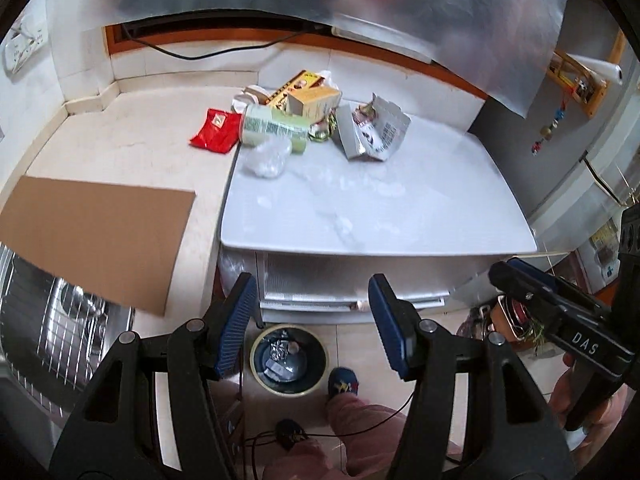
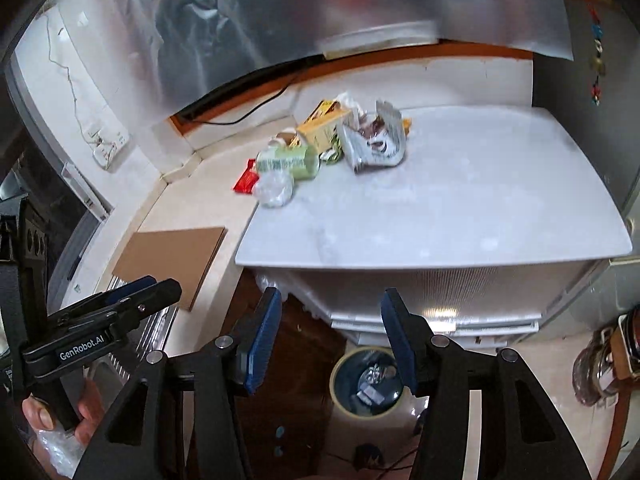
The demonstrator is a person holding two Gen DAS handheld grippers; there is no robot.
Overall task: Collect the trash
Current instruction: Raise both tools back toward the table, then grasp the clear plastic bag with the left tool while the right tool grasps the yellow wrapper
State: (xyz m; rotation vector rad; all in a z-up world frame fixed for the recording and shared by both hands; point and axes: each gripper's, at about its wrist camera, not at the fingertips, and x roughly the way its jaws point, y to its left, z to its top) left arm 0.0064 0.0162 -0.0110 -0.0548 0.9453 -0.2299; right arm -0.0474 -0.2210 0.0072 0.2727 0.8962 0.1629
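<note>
- My left gripper (image 1: 312,324): nearest the lens, jaws spread, nothing between the blue pads; it hangs over the floor, short of the white table.
- My right gripper (image 2: 330,340): likewise parted and carrying nothing; in the left view it shows at 4 o'clock.
- Waste bin (image 1: 289,360): on the floor under the table's front edge, seen between the left jaws at 6 o'clock. A few scraps, one of them foil-like, already lie in it, so I judge part of the collecting done.
- White table (image 1: 440,200): front and middle bare; the remaining trash is heaped at its far left corner, around 12 o'clock.
- Green cylindrical carton (image 1: 276,128): on its side, at the near edge of the heap.
- Clear plastic wrap (image 1: 268,158): crumpled, just in front of the carton.
- Torn grey printed carton (image 1: 374,130): right of the heap, standing open.
- Yellow box (image 1: 314,104): behind the green carton, atop the pile.
- Red packet (image 1: 216,131): on the beige counter, touching the heap's left side.
- Cardboard sheet (image 1: 96,240): flat at 9 o'clock, partly over the sink.
- Outstanding, by my estimate: the whole heap; neither gripper is near it.
</note>
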